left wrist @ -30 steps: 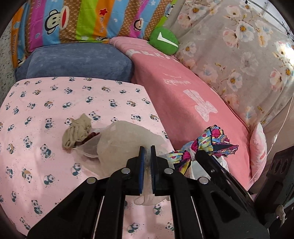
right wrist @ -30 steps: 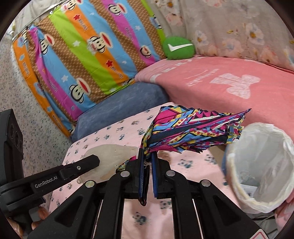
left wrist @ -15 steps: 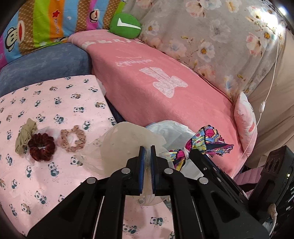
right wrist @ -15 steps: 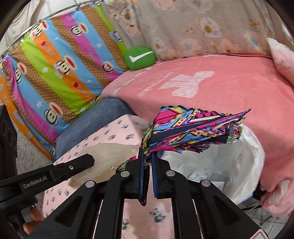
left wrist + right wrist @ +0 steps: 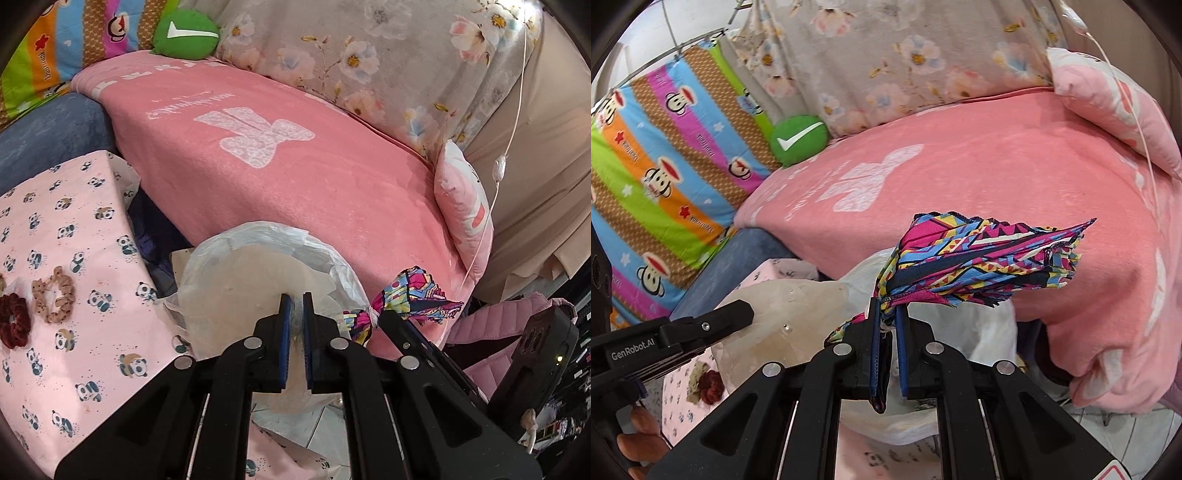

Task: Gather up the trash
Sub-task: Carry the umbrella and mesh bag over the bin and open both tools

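Both jaws were pressed nearly together on their loads; the left gripper pinched a crumpled, translucent plastic bag, and the right gripper pinched the gathered end of a bright zigzag-patterned cloth, which fanned out to the right above its fingers. Seen from the left wrist, the plastic bag hung directly in front of a bin lined with a white bag, hiding most of its opening; the bin stood between the panda-print table and the pink blanket on the sofa. From the right wrist, the cloth was held over the same white liner, though whether it touched the rim could not be told. On the table lay a dark red scrunchie and a tan scrunchie side by side, well left of the bin. A green round cushion with a white tick sat at the back of the sofa, beside a striped monkey-print cover; a pink pillow leaned at the blanket's far end.
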Demonstrator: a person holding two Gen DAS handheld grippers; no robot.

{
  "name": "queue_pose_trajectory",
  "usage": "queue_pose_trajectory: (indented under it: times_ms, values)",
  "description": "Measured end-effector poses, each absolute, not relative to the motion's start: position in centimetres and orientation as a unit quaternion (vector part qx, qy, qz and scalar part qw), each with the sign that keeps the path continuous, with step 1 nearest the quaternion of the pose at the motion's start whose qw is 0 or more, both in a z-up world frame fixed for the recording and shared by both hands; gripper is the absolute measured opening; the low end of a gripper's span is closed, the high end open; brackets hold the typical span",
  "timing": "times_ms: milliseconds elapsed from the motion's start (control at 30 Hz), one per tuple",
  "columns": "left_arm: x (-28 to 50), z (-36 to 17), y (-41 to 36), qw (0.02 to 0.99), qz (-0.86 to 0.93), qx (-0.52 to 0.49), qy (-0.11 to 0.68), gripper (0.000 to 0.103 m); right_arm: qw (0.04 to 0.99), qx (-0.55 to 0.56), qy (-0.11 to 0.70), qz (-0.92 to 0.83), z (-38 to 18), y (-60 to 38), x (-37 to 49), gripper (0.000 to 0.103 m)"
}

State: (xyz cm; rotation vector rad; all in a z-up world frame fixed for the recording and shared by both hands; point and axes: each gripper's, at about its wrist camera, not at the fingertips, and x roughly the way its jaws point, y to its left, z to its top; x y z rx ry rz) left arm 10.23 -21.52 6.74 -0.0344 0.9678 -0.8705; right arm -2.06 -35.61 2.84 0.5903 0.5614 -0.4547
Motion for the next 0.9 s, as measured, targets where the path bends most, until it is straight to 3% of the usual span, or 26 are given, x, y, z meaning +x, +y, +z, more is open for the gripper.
queue_pose_trajectory:
  times_ms: [133,267,367,567,667,900]
  values:
    - [10.4,6.1,-23.0,0.793,-0.404,-0.009,0.456,0.008,0.886,0.288,0.275,-0.239,2.2,-37.1,-2.7,0.009]
    - [10.9,5.4,-22.4,0.801,-0.384,-0.012,0.459,0.032,0.881,0.276,0.289,-0.254,1.5,-37.6,-2.3,0.009]
    - [11.6,4.9,-21.0,0.810,-0.364,-0.018,0.460,0.039,0.879,0.261,0.304,-0.259,1.0,-37.1,-1.2,0.011]
    - [12.9,4.6,-18.2,0.822,-0.334,-0.025,0.460,0.041,0.887,0.245,0.322,-0.224,0.3,-34.9,1.6,0.017]
    - [13.3,4.5,-16.8,0.826,-0.324,-0.030,0.460,0.041,0.898,0.234,0.314,-0.200,0.9,-33.3,2.4,0.033]
    - [13.9,4.1,-14.3,0.830,-0.306,-0.047,0.463,0.041,0.906,0.218,0.310,-0.187,2.2,-31.2,3.1,0.034]
